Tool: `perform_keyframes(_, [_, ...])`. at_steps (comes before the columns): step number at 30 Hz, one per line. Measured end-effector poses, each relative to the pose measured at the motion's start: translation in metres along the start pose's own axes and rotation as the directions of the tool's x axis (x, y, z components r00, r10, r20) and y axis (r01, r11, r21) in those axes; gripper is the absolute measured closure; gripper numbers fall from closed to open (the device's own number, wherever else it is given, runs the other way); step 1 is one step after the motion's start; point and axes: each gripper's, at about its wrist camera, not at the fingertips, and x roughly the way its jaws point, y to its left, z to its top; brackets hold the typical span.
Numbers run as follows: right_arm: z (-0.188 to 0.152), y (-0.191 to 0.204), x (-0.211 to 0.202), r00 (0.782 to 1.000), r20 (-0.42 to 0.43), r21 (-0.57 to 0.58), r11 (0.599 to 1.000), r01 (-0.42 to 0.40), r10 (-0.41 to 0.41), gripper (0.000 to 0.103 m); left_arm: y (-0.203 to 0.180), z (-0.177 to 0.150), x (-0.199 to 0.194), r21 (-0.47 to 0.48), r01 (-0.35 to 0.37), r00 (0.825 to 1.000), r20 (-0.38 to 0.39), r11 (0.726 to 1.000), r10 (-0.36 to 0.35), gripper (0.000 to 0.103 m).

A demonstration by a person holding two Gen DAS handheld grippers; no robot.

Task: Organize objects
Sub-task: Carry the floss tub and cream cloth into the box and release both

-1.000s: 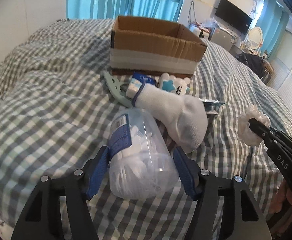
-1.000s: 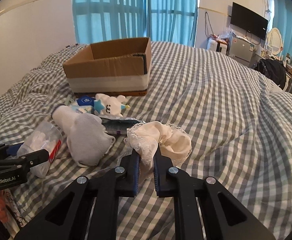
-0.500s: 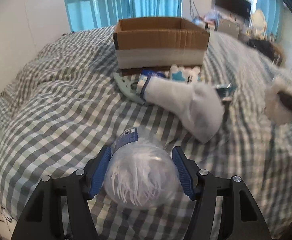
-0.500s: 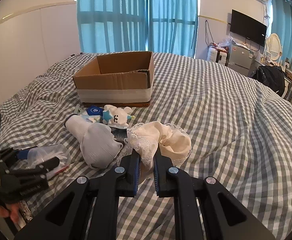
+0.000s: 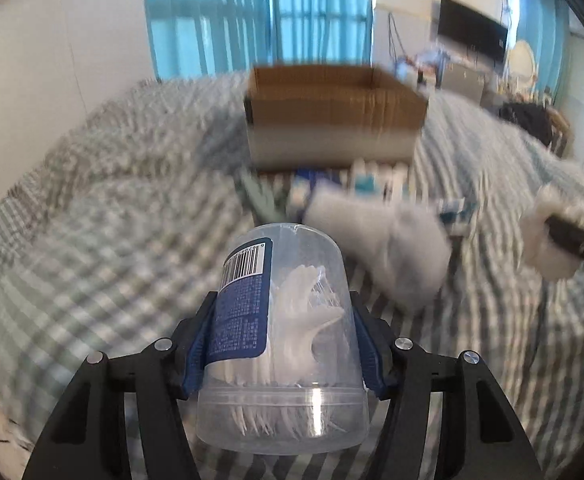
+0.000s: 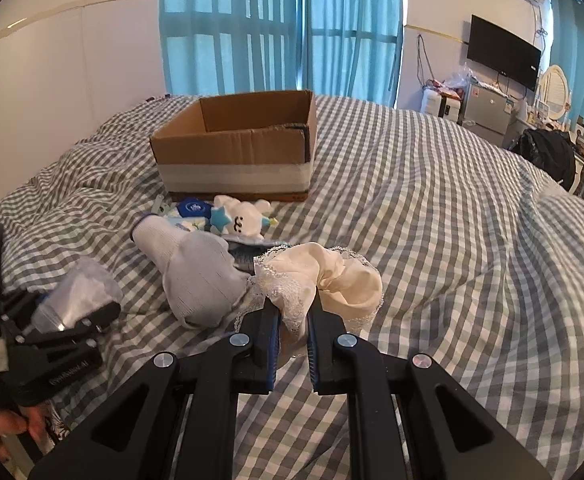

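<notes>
My left gripper is shut on a clear plastic jar of white floss picks with a blue label, held above the checked bed. The jar also shows in the right wrist view. My right gripper is shut on a cream lace scrunchie, lifted over the bed; it shows blurred in the left wrist view. An open cardboard box stands further back on the bed, also in the left wrist view. A white and grey sock lies in front of it.
Between box and sock lie a white plush toy, a blue round packet and a green clip. The checked duvet spreads to the right. A TV and a black bag are at the far right.
My left gripper has lifted the jar off the bed and tilted it upright, moving fast enough to blur the view. My right gripper has risen slightly with the scrunchie.
</notes>
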Motion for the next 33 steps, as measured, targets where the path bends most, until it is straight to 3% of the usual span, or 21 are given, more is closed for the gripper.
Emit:
perform_keyframes(4, [0.022,-0.001,-0.016,0.998,0.06,-0.013,1.0,-0.019,0.019,0.092,0.0,0.035,-0.023,-0.011,0.001,0.994,0.107,1.0,0.0,0.041])
perform_keyframes(7, [0.046,0.0,-0.029,0.993,0.107,-0.024,0.999,-0.047,0.05,0.092,0.003,0.071,-0.033,-0.021,0.042,0.987,0.159,0.999,-0.039,0.041])
perform_keyframes(13, [0.104,0.003,-0.041,0.975,0.186,-0.056,0.992,-0.109,0.118,0.092,0.003,0.131,-0.032,-0.006,0.063,0.972,0.229,0.998,-0.06,0.041])
perform_keyframes(17, [0.147,0.008,-0.029,0.966,0.212,-0.087,0.987,-0.136,0.151,0.092,0.002,0.172,-0.01,0.008,0.078,0.968,0.237,0.997,-0.077,0.041])
perform_keyframes(25, [0.217,0.016,0.03,0.953,0.216,-0.121,0.975,-0.188,0.211,0.092,-0.008,0.226,0.062,0.047,0.071,0.973,0.217,0.996,-0.08,0.041])
perform_keyframes(33, [0.239,0.016,0.144,0.967,0.114,-0.098,0.971,-0.219,0.229,0.092,-0.013,0.228,0.145,0.084,0.072,0.987,0.135,0.994,-0.083,0.041])
